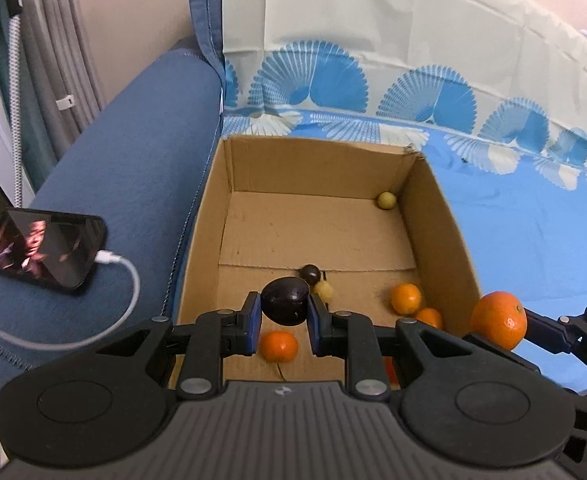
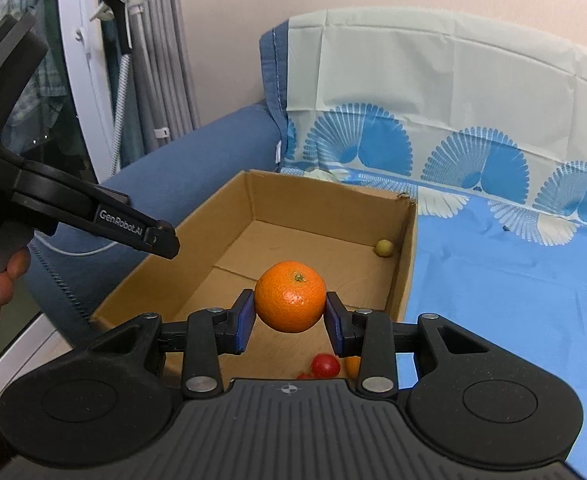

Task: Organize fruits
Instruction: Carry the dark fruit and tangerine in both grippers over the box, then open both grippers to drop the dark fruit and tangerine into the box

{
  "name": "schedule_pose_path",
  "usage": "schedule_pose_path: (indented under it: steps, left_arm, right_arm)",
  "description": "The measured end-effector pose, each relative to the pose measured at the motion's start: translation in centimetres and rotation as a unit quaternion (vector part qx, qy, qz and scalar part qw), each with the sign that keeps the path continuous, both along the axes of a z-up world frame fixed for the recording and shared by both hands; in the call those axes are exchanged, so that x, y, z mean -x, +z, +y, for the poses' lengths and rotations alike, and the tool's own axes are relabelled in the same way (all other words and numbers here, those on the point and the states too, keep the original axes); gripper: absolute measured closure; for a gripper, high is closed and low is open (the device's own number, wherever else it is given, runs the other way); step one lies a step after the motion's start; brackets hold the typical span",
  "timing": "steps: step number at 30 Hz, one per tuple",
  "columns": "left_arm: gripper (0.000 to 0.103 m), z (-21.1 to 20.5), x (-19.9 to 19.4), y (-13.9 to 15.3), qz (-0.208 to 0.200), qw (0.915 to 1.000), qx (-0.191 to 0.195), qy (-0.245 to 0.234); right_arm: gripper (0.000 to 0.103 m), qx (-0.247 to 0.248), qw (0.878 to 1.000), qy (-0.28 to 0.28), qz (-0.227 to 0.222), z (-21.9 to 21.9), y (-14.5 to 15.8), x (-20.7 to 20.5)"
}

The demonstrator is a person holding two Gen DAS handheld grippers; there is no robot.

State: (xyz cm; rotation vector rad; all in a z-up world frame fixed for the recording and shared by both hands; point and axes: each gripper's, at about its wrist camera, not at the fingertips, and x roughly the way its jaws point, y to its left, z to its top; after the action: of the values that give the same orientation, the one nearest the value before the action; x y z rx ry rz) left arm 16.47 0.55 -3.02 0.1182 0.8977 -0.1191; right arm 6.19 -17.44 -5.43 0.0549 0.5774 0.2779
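My left gripper (image 1: 284,308) is shut on a dark purple plum (image 1: 285,300) and holds it above the near end of an open cardboard box (image 1: 201,248). My right gripper (image 2: 289,312) is shut on an orange mandarin (image 2: 290,296), held over the box's near right corner; that mandarin also shows in the left wrist view (image 1: 499,319). Inside the box lie several mandarins (image 1: 406,298), one below the plum (image 1: 279,346), a second dark plum (image 1: 310,274), a small yellow fruit (image 1: 323,291), a yellow-green fruit (image 1: 386,200) in the far right corner, and red fruit (image 2: 324,366).
The box (image 2: 407,256) sits on a sofa under a blue and white fan-patterned cover (image 1: 533,220). A phone (image 1: 41,250) with a white charging cable (image 1: 125,280) lies on the blue armrest (image 1: 133,184) to the left. Grey curtains (image 1: 65,40) hang beyond.
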Motion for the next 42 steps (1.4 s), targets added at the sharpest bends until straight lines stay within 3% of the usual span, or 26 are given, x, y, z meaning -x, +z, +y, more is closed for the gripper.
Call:
schedule_pose_path:
  steps: [14,22,32,33,34,35,37,39,42]
  left_arm:
    - [0.077,-0.3,-7.4,-7.4,0.058,0.9976,-0.036,0.010]
    - [0.077,-0.1,-8.9,-10.7,0.086,0.9947,-0.054,0.017]
    - [0.077,-0.5,-9.7,-12.6,0.097,0.9926,-0.071,0.013]
    - [0.074,-0.5,-9.7,-12.5,0.095,0.9932,-0.066,0.009]
    - [0.058,-0.6,-9.6,-12.3,0.093,0.9938,-0.060,0.002]
    - [0.042,-0.6,-9.5,-11.9,0.090,0.9945,-0.055,-0.002]
    - [0.017,-0.5,-8.8,-10.9,0.078,0.9966,-0.026,-0.009]
    - [0.000,-0.8,-7.9,-9.9,0.065,0.9973,-0.033,-0.004]
    - [0.000,-1.1,-5.5,-8.0,0.035,0.9984,-0.044,-0.009]
  right_arm:
    - [0.064,0.029,0.998,0.018,0.046,1.8,-5.2,-8.4]
    - [0.064,0.053,0.996,0.025,0.065,2.3,-7.4,-10.3]
    - [0.063,0.071,0.994,0.034,0.075,2.8,-8.5,-11.3]
    - [0.063,0.072,0.994,0.037,0.076,2.8,-8.4,-11.4]
    - [0.060,0.072,0.994,0.041,0.077,2.8,-8.4,-11.4]
    - [0.041,0.075,0.994,0.043,0.073,2.8,-8.3,-11.2]
    - [0.012,0.086,0.994,0.035,0.062,2.9,-7.8,-10.8]
    - [0.010,0.093,0.994,0.024,0.043,2.7,-6.9,-9.7]
    - [0.006,0.093,0.995,0.019,0.034,2.3,-5.6,-7.7]
